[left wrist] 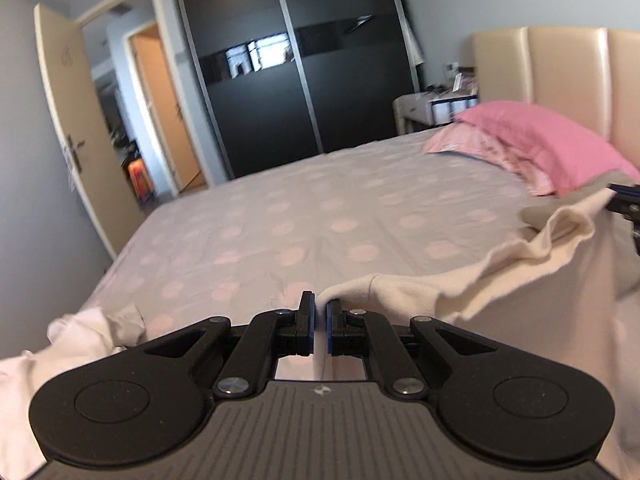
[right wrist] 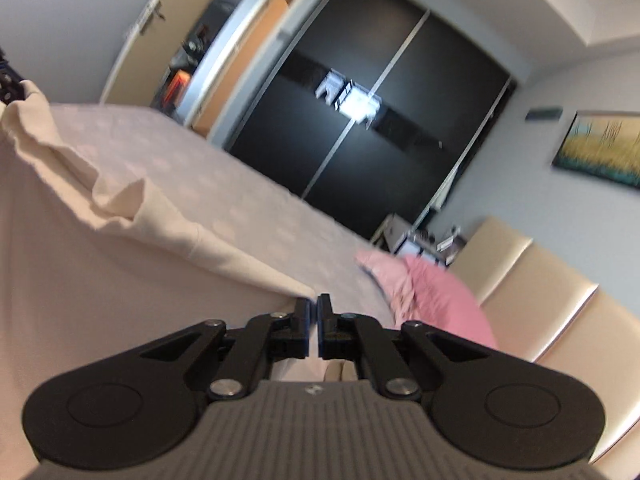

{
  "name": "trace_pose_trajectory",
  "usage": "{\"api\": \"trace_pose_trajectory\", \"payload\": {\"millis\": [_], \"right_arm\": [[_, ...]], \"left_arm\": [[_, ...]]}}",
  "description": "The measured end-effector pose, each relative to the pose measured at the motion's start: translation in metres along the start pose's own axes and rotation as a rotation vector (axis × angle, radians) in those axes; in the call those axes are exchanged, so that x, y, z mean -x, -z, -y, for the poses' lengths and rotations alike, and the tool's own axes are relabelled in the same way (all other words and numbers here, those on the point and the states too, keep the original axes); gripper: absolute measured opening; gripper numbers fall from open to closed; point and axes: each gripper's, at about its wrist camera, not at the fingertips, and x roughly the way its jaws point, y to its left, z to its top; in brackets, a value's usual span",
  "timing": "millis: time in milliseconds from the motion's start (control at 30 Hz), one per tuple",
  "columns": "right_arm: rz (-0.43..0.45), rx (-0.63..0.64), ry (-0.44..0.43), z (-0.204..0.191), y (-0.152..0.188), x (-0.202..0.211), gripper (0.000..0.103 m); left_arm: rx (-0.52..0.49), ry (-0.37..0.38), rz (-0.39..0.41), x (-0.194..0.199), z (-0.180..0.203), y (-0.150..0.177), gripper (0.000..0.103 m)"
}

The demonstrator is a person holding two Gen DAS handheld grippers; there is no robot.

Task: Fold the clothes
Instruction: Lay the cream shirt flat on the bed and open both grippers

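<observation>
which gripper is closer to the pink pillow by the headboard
Right. The right gripper, shut on a corner of the cream garment, has the pink pillow just ahead of it. The left gripper holds the garment's other end, farther down the bed.

A bed (left wrist: 304, 208) in a dotted grey sheet faces a black sliding wardrobe (left wrist: 288, 60); cream padded headboard (left wrist: 560, 64), pink pillow (left wrist: 548, 140), open door (left wrist: 68, 92), pale walls.

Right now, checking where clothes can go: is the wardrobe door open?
No, both dark sliding doors of the wardrobe are closed behind the bed.
</observation>
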Motion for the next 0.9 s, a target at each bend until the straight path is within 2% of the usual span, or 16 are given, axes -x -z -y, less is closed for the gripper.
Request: {"api": "trace_pose_trajectory", "payload": {"millis": [100,167,233,300,400,433,500,533,567,600,700,833,900], "right_arm": [[-0.016,-0.022,0.024,0.0,-0.006,-0.057,0.004],[-0.032,-0.036,0.041,-0.006,-0.016,-0.094,0.004],[-0.055,-0.037,0.06,-0.014,-0.018,-0.126,0.004],[-0.087,-0.034,0.068,-0.021,-0.015,-0.155,0.004],[-0.177,-0.046,0.005,-0.028,-0.002,-0.197,0.004],[-0.208,-0.05,-0.016,-0.03,0.003,-0.21,0.004],[-0.26,-0.058,-0.049,-0.038,0.019,-0.237,0.008],[-0.277,-0.058,-0.058,-0.044,0.027,-0.245,0.014],[-0.29,-0.057,-0.064,-0.049,0.035,-0.253,0.025],[-0.296,-0.053,-0.063,-0.053,0.042,-0.26,0.029],[-0.316,-0.072,-0.08,-0.053,0.055,-0.273,0.033],[-0.343,-0.121,-0.101,-0.041,0.074,-0.271,0.037],[-0.35,-0.135,-0.115,-0.037,0.073,-0.238,0.037]], "left_arm": [[0.045,0.002,-0.014,-0.041,0.001,-0.013,0.004],[0.021,-0.024,-0.003,-0.066,0.006,-0.021,0.003],[0.004,-0.038,-0.025,-0.095,0.011,-0.023,0.003],[0.002,-0.03,-0.082,-0.126,0.019,-0.02,0.003],[-0.009,0.003,-0.204,-0.173,0.029,0.001,0.005],[-0.013,0.009,-0.234,-0.182,0.032,0.01,0.011],[-0.036,0.016,-0.284,-0.198,0.038,0.028,0.017],[-0.049,0.011,-0.294,-0.202,0.041,0.034,0.019],[-0.057,0.002,-0.3,-0.204,0.041,0.04,0.019],[-0.06,-0.003,-0.303,-0.205,0.041,0.043,0.021],[-0.042,0.006,-0.323,-0.205,0.032,0.051,0.037],[-0.028,0.016,-0.348,-0.198,0.017,0.059,0.039],[-0.041,0.024,-0.361,-0.19,0.009,0.065,0.039]]}}
